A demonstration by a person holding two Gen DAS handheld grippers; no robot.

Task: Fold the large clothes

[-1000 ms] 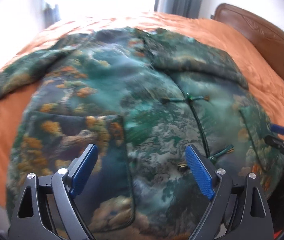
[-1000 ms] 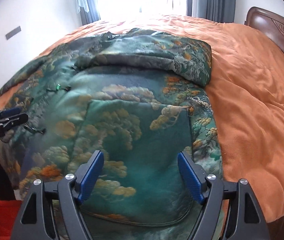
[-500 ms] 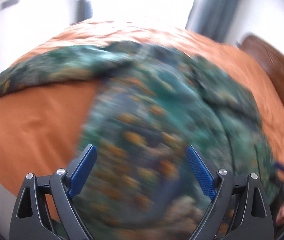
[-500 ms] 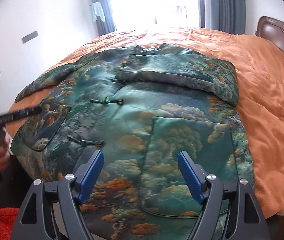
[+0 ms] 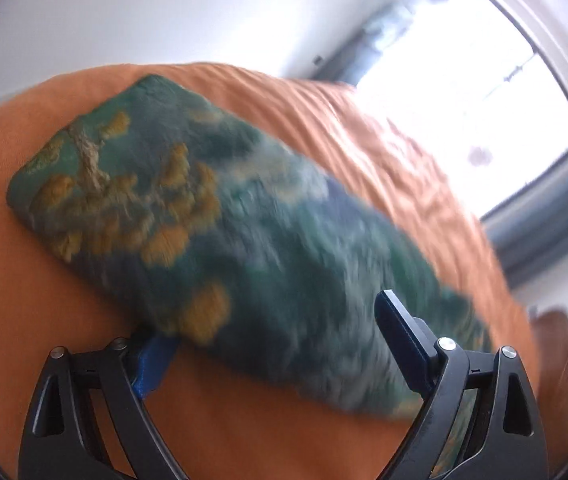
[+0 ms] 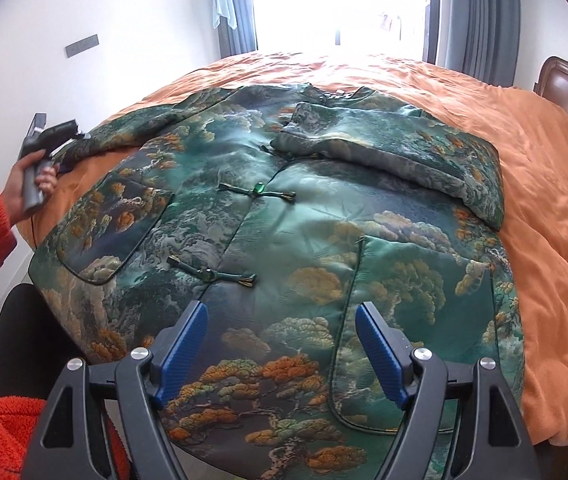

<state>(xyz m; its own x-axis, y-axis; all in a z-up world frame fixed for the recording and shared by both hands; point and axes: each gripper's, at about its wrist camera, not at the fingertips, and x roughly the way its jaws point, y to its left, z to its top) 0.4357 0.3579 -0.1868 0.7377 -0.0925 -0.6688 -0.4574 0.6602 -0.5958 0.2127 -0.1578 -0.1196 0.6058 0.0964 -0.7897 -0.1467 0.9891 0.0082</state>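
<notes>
A glossy green jacket [image 6: 284, 240] with embroidered pines lies flat on the rumpled orange quilt [image 6: 544, 200]. The right gripper [image 6: 280, 344] hovers spread above its hem. The left gripper [image 5: 276, 344], also spread, straddles the outstretched sleeve [image 5: 204, 220], one finger tucked under its edge.

Daylight enters through the window [image 6: 340, 0], which is overexposed to white in both views. The left wrist view shows strong motion blur across the jacket sleeve [image 5: 244, 240]. The right wrist view is sharp. Fisheye distortion and dark vignetting affect all edges.
</notes>
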